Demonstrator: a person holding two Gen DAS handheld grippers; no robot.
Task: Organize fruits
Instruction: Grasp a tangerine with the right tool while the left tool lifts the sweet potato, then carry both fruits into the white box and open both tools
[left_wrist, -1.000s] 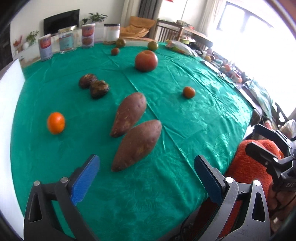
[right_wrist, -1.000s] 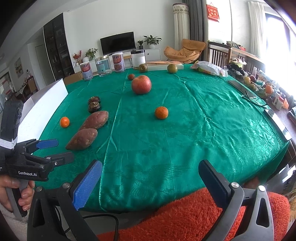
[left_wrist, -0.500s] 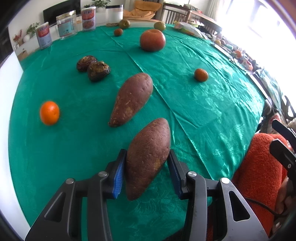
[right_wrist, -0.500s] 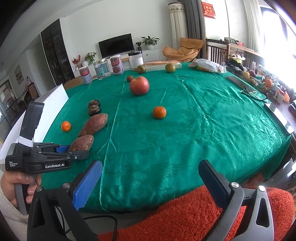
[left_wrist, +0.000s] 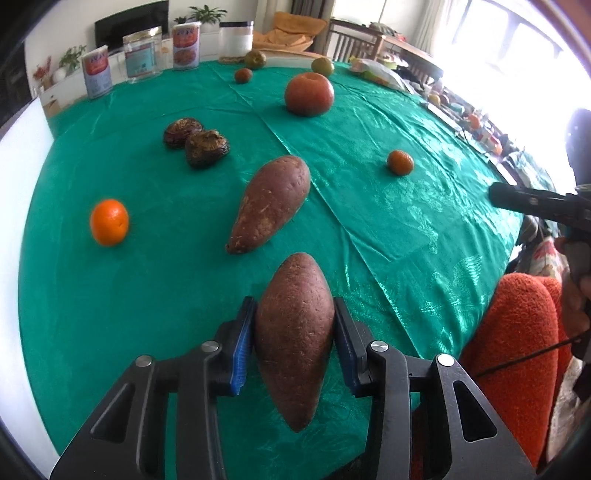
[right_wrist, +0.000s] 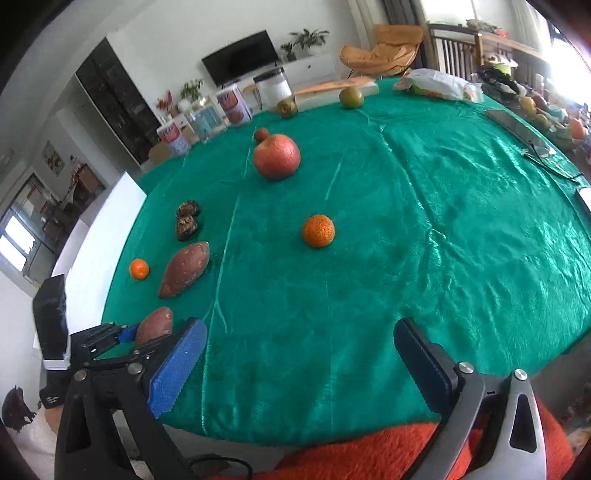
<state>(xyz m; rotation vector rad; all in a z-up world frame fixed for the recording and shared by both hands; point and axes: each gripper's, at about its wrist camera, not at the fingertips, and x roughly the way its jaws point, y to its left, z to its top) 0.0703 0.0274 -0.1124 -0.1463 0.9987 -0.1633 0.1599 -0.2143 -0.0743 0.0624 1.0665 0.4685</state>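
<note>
My left gripper (left_wrist: 294, 314) has its blue pads pressing both sides of the near sweet potato (left_wrist: 295, 332) by the table's front edge, the jaws still closing; the right wrist view shows this grip (right_wrist: 155, 325) too. A second sweet potato (left_wrist: 271, 205) lies just beyond it. An orange (left_wrist: 109, 222) sits to the left and another orange (right_wrist: 318, 230) mid-table. My right gripper (right_wrist: 299, 332) hovers over the front edge with its jaws closing and nothing between them. Farther back sit a big red fruit (right_wrist: 276, 156) and two dark wrinkled fruits (left_wrist: 195, 142).
Green cloth covers the table (right_wrist: 443, 240). Several tins and jars (left_wrist: 186, 46), two greenish fruits (left_wrist: 322, 65), a small red fruit (left_wrist: 243, 75) and a bag (right_wrist: 439, 86) line the far edge. A white board (left_wrist: 14, 192) stands at the left side. An orange cushion (right_wrist: 369, 454) lies below the front edge.
My left jaws went from wide open to closed around the near sweet potato. My right gripper moved forward over the table edge, and its jaws narrowed.
</note>
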